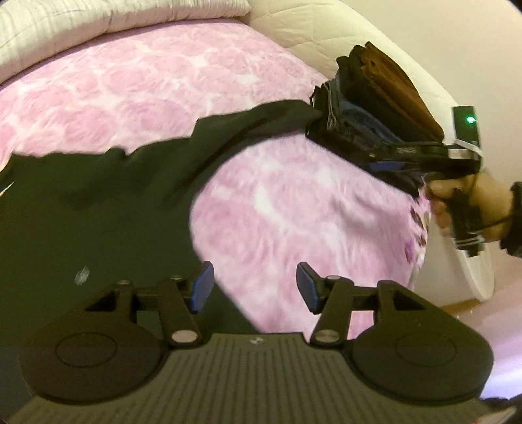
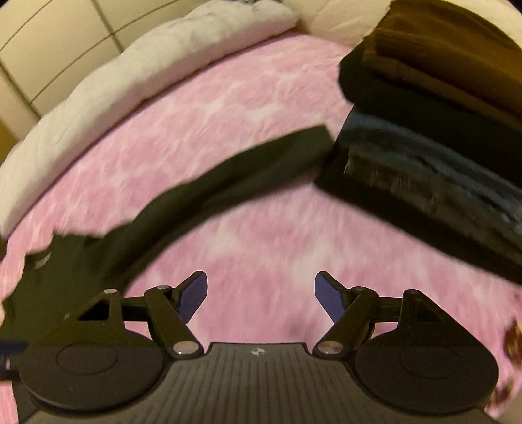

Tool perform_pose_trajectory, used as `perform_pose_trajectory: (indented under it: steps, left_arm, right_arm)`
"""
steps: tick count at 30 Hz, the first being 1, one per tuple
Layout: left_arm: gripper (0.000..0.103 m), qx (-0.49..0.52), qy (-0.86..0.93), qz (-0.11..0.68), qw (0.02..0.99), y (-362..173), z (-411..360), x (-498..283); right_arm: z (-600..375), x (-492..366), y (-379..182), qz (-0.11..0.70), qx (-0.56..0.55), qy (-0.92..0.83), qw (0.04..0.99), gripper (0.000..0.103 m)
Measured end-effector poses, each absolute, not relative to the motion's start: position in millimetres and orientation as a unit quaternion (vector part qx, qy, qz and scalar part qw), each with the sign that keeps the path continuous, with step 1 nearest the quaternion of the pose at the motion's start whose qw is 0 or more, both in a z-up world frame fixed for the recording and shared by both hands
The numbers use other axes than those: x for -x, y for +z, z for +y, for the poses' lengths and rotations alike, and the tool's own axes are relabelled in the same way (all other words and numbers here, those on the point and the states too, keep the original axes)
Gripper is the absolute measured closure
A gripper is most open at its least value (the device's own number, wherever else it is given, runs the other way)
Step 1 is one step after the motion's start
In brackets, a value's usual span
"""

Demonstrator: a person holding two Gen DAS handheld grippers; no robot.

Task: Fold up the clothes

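Note:
A black garment [image 1: 98,195] lies spread on the pink flowered bedspread [image 1: 293,212], and a long strip of it reaches toward a stack of folded clothes [image 1: 375,107]. The stack has brown pieces on top and black and dark blue ones below. My left gripper [image 1: 254,285] hovers open over the garment's right edge with nothing between its pads. In the right wrist view, my right gripper [image 2: 261,292] is open over bare bedspread [image 2: 261,234]. There the garment [image 2: 195,195] is to its left and the stack [image 2: 424,130] to its upper right. A hand [image 1: 483,199] holds the right gripper's handle beside the stack.
A pale quilted pillow [image 1: 65,19] [image 2: 130,81] lies along the bed's far side. A white padded bed frame [image 1: 326,29] runs behind the stack. The bed's right edge drops to a wooden floor [image 1: 456,306]. Cream cupboard panels [image 2: 49,49] stand beyond the pillow.

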State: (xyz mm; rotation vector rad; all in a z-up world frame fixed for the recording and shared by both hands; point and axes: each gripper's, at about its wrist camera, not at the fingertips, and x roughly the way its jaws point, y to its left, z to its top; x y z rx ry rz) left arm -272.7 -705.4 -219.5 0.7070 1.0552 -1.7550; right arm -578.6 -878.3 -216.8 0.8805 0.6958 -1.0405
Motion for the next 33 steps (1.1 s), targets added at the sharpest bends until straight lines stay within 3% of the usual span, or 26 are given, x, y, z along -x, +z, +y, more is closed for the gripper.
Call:
perform_pose_trajectory:
  steps: [7, 15, 16, 18, 19, 28, 33]
  left_arm:
    - [0.055, -0.309, -0.672, 0.434, 0.514, -263.3, -800.8, 285.7]
    - [0.054, -0.337, -0.695, 0.412, 0.484, -296.8, -877.0, 324.5]
    - [0.054, -0.341, -0.697, 0.412, 0.478, -299.7, -879.9, 328.3]
    - [0.054, -0.351, -0.698, 0.411, 0.469, -304.9, -883.9, 332.0]
    - [0.054, -0.357, -0.699, 0.410, 0.465, -306.9, -884.8, 333.2]
    - [0.052, -0.357, -0.699, 0.424, 0.452, -309.7, -889.3, 322.5]
    - [0.052, -0.355, -0.702, 0.417, 0.455, -317.8, -899.8, 323.9]
  right_arm:
    - [-956.6, 564.4, -270.8, 0.279, -0.423, -0.445, 0.738, 0.034]
    - [-996.8, 567.8, -307.2, 0.229, -0.460, -0.486, 0.707, 0.035]
    - [-998.2, 568.1, -310.3, 0.221, -0.464, -0.488, 0.705, 0.038]
    - [-998.7, 566.8, -314.3, 0.212, -0.465, -0.491, 0.706, 0.062]
    - [-999.0, 564.7, -314.0, 0.213, -0.456, -0.497, 0.707, 0.083]
    - [-968.4, 583.1, -218.9, 0.228, -0.313, -0.527, 0.756, 0.082]
    - [-960.2, 584.1, -230.6, 0.297, -0.293, -0.494, 0.763, 0.081]
